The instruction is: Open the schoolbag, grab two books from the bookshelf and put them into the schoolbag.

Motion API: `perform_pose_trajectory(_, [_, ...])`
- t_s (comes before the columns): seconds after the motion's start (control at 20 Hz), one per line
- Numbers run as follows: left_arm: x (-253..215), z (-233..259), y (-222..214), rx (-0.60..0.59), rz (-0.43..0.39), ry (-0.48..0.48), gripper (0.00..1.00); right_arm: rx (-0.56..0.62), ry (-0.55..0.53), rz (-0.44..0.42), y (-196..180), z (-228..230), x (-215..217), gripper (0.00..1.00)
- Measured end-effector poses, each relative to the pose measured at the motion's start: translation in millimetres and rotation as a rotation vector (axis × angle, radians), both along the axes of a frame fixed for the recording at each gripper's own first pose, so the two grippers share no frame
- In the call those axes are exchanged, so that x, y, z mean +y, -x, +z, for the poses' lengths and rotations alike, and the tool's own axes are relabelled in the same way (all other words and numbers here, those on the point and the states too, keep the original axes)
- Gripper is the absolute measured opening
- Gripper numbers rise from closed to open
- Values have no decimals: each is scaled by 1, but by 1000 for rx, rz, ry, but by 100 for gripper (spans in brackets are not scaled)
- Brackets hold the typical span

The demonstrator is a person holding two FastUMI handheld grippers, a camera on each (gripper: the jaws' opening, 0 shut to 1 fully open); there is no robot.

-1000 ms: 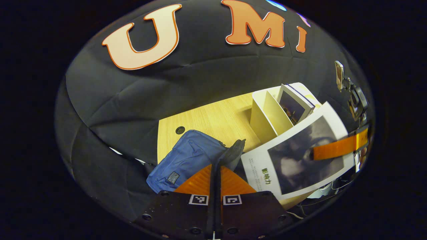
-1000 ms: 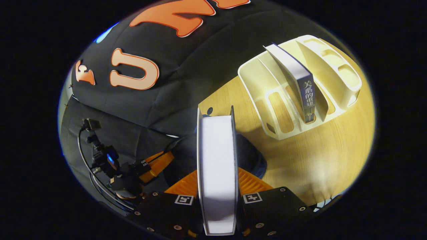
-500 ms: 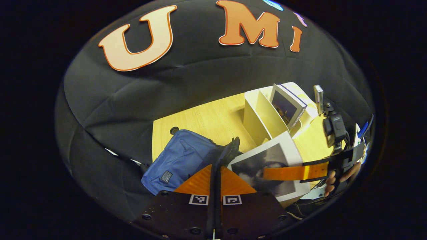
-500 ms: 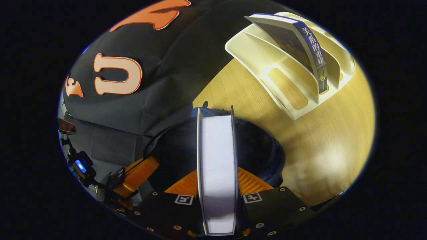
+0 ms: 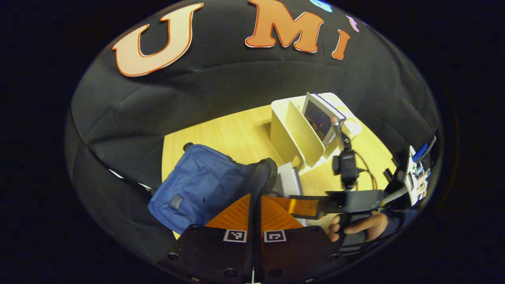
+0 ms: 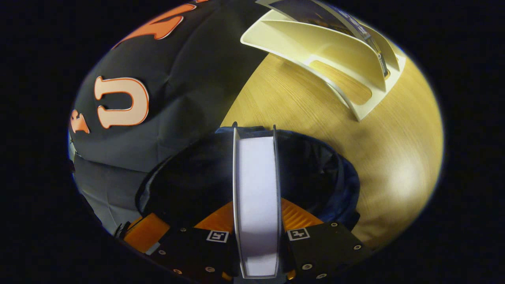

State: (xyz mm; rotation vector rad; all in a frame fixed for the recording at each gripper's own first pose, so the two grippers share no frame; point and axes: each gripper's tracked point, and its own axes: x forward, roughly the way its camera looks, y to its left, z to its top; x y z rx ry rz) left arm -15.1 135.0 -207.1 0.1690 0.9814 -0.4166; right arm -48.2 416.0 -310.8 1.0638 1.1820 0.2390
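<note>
The step in hand looks like loading the first book: in the right gripper view the right gripper (image 6: 256, 205) pinches a book (image 6: 256, 197) by its covers, page edge toward the camera, its far end over the dark open mouth of the blue schoolbag (image 6: 339, 185) on the table (image 6: 394, 157). The left gripper (image 5: 255, 197) has its fingers pressed together on the schoolbag's dark rim (image 5: 265, 177), apparently holding it open. The second book (image 5: 321, 118) stands tilted in the cream bookshelf (image 5: 292, 134). Next, the book probably needs lowering into the opening before release. The bag's interior is too dark to read, and how deep the book reaches cannot be told.
</note>
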Motion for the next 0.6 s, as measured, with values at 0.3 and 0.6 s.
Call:
perform_pose_trajectory(0.3, [-3, 3, 10, -7, -39, -13, 1, -10, -44, -32, 2, -8, 10, 39])
perform_pose_trajectory(0.6, [-9, -2, 17, -23, -103, -48, 2, -3, -83, -71, -10, -23, 30, 40])
